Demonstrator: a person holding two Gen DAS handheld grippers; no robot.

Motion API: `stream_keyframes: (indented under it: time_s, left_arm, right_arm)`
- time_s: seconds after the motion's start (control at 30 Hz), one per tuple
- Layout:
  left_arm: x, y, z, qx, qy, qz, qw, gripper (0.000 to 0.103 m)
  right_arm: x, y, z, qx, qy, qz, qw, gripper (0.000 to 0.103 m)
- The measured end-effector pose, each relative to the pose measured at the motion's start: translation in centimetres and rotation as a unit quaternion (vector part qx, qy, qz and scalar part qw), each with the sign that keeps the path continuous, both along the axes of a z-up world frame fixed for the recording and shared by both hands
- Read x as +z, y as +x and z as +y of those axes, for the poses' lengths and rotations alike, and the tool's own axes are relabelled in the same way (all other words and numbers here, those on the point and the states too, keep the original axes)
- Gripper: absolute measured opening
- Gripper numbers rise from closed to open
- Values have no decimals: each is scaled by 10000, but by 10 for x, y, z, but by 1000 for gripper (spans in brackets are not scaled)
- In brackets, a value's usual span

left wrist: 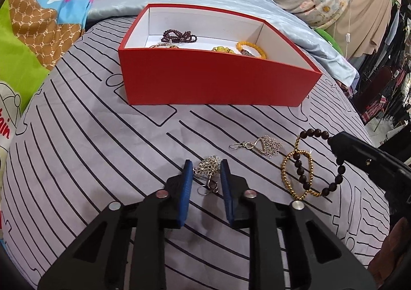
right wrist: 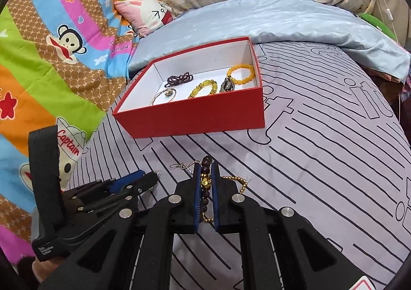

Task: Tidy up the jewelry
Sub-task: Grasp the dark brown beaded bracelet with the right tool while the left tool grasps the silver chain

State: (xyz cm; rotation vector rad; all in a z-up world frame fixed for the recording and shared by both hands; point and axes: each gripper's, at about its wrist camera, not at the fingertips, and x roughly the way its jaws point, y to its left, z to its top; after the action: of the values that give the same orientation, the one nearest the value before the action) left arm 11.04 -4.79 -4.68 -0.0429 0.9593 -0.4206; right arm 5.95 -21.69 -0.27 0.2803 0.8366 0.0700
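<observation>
Left gripper (left wrist: 206, 169), jaws slightly apart, straddles a silver filigree earring (left wrist: 207, 168) on the striped sheet (left wrist: 102, 135). Right gripper (right wrist: 206, 174) clamps a dark beaded bracelet (right wrist: 206, 161). Red box (right wrist: 195, 120) lies beyond.

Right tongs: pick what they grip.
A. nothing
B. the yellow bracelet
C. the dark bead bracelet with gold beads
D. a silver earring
C: the right tongs are shut on the dark bead bracelet, whose beads sit between the blue pads; the yellow bracelet lies in the red box.
</observation>
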Motion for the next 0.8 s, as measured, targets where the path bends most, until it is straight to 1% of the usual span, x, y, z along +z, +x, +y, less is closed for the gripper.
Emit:
stream_keyframes:
  time_s: [0.07, 0.23, 0.5, 0.6, 0.67, 0.8]
  left_arm:
    - [1, 0, 1, -1, -11, -26, 10000, 16]
    - [6, 0, 1, -46, -63, -43, 10000, 11]
    - [10, -2, 3, -100, -129, -7, 9999, 10]
    - [12, -3, 0, -148, -108, -60, 9998, 10]
    - [12, -2, -1, -182, -128, -53, 9997, 3]
    - [17, -3, -2, -195, -149, -102, 9996, 0]
  right_arm:
    - [4, -2, -2, -18, -33, -41, 10000, 7]
    - [11, -4, -8, -106, -78, -114, 9998, 7]
    - [14, -9, -19, -256, -150, -134, 9995, 7]
    - [15, -10, -25, -330, -127, -129, 9993, 7]
    - [16, -11, -27, -342, -140, -146, 9992, 7]
    - [19, -13, -27, -342, -126, -204, 9991, 7]
